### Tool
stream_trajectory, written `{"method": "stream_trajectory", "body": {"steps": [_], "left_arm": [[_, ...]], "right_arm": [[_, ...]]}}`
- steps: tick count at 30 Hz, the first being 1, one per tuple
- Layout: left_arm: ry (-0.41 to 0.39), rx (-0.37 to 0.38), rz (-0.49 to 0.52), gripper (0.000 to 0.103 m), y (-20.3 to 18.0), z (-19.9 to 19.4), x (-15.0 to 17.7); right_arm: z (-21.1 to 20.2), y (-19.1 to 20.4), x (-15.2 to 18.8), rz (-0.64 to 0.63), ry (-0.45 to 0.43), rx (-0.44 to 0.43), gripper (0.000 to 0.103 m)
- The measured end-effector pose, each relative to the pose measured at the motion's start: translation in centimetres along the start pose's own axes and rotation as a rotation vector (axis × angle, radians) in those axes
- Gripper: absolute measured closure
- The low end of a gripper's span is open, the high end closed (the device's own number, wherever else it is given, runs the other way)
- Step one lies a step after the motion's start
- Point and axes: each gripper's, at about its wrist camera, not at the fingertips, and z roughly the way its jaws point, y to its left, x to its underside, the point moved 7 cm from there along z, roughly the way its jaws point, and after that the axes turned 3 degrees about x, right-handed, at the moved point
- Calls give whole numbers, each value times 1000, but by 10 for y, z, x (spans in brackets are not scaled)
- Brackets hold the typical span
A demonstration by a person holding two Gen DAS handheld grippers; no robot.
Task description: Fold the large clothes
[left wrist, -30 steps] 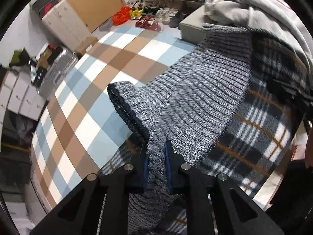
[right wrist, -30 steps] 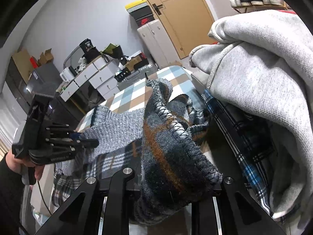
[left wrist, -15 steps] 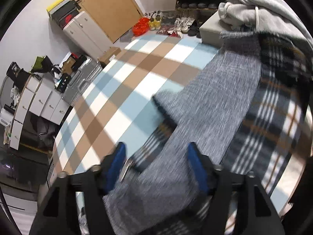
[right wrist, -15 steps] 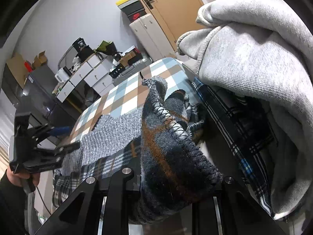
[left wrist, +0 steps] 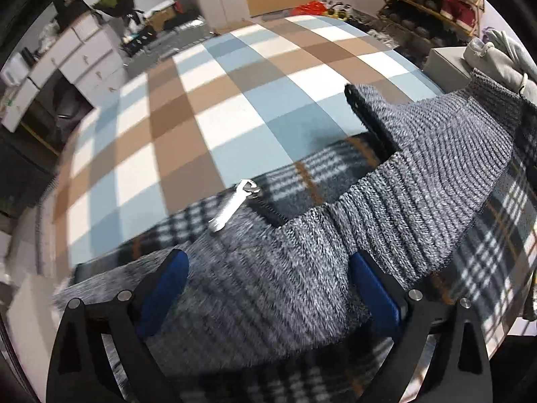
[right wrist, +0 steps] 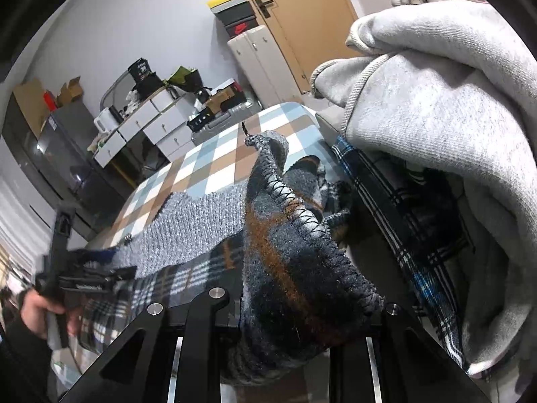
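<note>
A large garment with a grey ribbed knit part (left wrist: 419,181) and a dark plaid fleece part (left wrist: 322,174) lies across a checked bed (left wrist: 214,107). A silver zipper pull (left wrist: 231,205) shows at its edge. My left gripper (left wrist: 268,278) is open, its blue pads (left wrist: 164,285) wide apart over the knit. It also shows in the right wrist view (right wrist: 84,275) at the garment's far end. My right gripper (right wrist: 285,322) is shut on a bunched plaid corner (right wrist: 292,258) of the garment and holds it up.
A pile of grey sweatshirts (right wrist: 436,117) and a plaid shirt (right wrist: 402,221) sits at the right. White drawers (left wrist: 67,63) and a suitcase (right wrist: 221,121) stand beyond the bed. A shoe rack (left wrist: 433,3) and a wooden door (right wrist: 308,16) lie behind.
My left gripper has let go of the grey knit, opened wide and swung left along the garment. My right gripper keeps its hold on the plaid corner.
</note>
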Motion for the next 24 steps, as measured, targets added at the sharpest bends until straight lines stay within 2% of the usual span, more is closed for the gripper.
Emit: {"method": "stream_trajectory", "body": {"steps": [2,5,8,10,11,12,14,18,21,23,24], "left_arm": [[-33,66,-1,7,-12,-17,1],[-68,92,16,7,-30,-32,9],[-27,115,56,7,-52,-19,23],[21,83,73,7,-57,3,32],[28,86,58,4,-56,12,37],[2,102,18,1,-51,16,37],[-2,161,-44,1,-43,21,37],[6,157,-66,1,-36,9,38],[-20,172,-102,1,-29,-3,45],[13,211,-153,1,-29,9,54],[8,186,-166,1,-37,14,60]], "right_arm": [[1,-2,1,16,12,-13,79],[4,-5,2,45,28,-33,78],[6,-9,3,67,38,-23,75],[8,-10,6,72,53,-12,75],[8,-10,7,71,51,-13,75],[8,-9,6,70,48,-15,75],[8,-9,5,69,43,-18,78],[0,-7,3,83,11,-33,82],[-9,-5,-2,80,-22,-37,83],[-16,1,-5,53,-52,-35,83],[-20,7,-7,31,-70,-32,83]]}}
